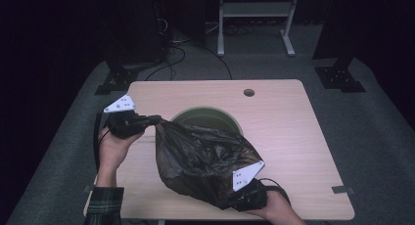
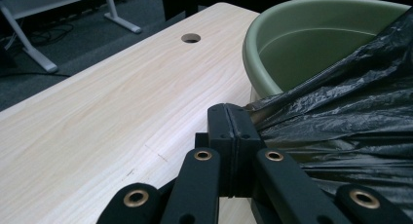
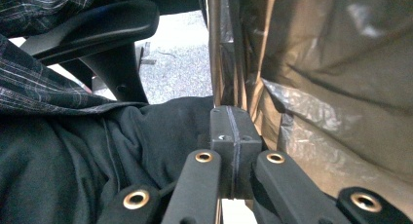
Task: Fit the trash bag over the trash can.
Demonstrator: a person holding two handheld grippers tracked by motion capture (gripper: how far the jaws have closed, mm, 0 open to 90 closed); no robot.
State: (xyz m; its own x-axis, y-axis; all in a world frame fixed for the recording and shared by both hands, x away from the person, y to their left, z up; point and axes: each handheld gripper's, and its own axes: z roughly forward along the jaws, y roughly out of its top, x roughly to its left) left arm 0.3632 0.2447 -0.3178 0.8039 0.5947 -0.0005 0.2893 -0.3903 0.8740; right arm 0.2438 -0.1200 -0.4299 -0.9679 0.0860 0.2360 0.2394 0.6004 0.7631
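Note:
A crumpled black plastic bag (image 1: 200, 156) is stretched over the near side of a green bin (image 1: 205, 118) set in the middle of the wooden table (image 1: 293, 137). My left gripper (image 1: 154, 120) is shut on the bag's left edge, beside the bin's rim. In the left gripper view the closed jaws (image 2: 229, 114) pinch the bag's film (image 2: 341, 121) in front of the bin (image 2: 311, 44). My right gripper (image 1: 236, 199) is low at the table's front edge, shut on the bag's near corner. Its view shows the film (image 3: 311, 73) rising out of the closed jaws (image 3: 232, 116).
A round cable hole (image 1: 249, 92) lies at the table's far side. Behind the table stand a white frame (image 1: 254, 19) and dark stands on grey carpet. The right gripper view shows a plaid sleeve (image 3: 44, 87), dark clothing and a chair armrest (image 3: 97, 27).

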